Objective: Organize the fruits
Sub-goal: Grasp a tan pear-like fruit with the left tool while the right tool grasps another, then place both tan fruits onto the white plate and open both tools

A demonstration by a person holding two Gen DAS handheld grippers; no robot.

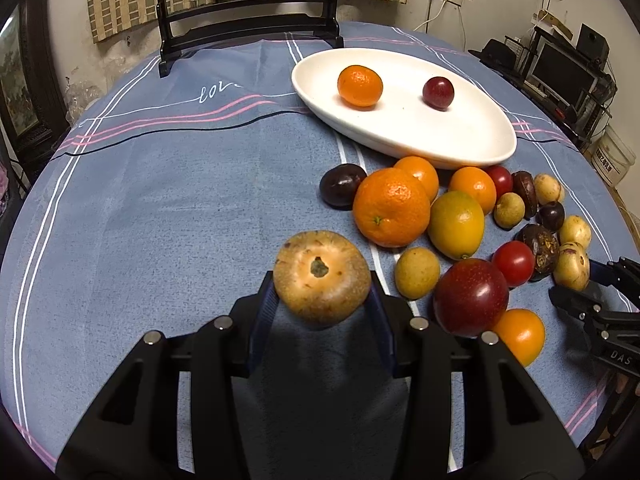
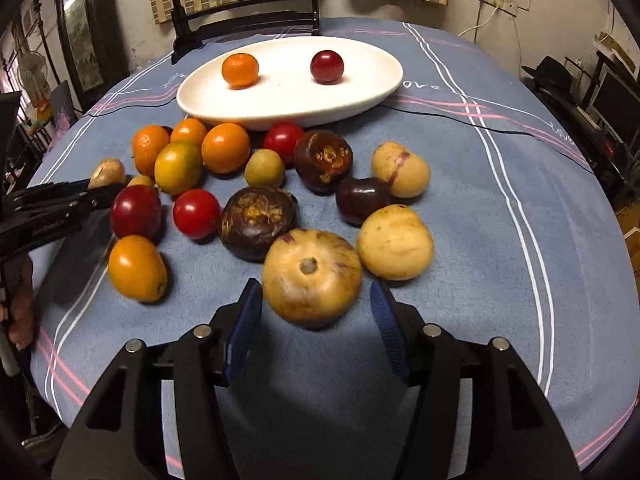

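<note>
My left gripper [image 1: 322, 292] is shut on a tan round fruit [image 1: 322, 276] and holds it above the blue cloth, left of the fruit pile. A white oval plate [image 1: 472, 136] at the back holds a small orange [image 1: 360, 85] and a dark red plum [image 1: 438, 93]. My right gripper [image 2: 316, 300] is open, its blue pads either side of another tan round fruit [image 2: 312, 276] that lies on the cloth. The plate [image 2: 288, 100] with the orange [image 2: 240, 70] and plum [image 2: 327, 66] also shows in the right wrist view.
A loose pile of oranges [image 1: 391, 208], red and dark fruits and small tan fruits lies in front of the plate. A black wooden stand [image 1: 248, 12] is at the table's back edge. Shelves with electronics [image 1: 568, 68] stand to the right.
</note>
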